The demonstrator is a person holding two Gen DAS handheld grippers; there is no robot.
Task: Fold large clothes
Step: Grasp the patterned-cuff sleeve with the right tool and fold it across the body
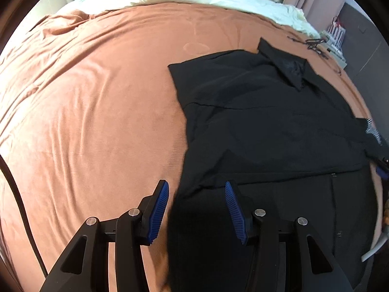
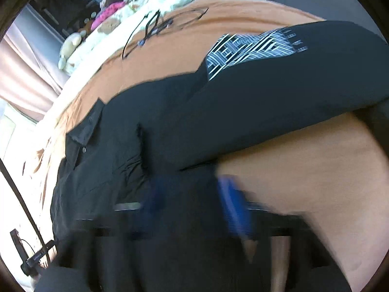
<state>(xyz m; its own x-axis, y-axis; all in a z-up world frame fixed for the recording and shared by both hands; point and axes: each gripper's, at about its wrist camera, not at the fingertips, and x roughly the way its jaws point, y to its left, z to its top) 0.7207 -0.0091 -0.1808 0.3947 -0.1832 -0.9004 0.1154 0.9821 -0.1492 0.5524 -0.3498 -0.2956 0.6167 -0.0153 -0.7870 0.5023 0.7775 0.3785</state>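
On the orange bed [image 1: 97,102] the black shirt [image 1: 267,121] lies partly folded, the left tool [image 1: 195,209] half-wide astride its near edge, the right tool [image 2: 194,194] blurred but apparently wide and empty; next, probably pinch that edge.

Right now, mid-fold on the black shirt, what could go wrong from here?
The left gripper is open over the black shirt's near edge: closing may pinch the orange bedspread too. The right gripper is blurred; its grip could miss. Tangled cables near the collar could snag.
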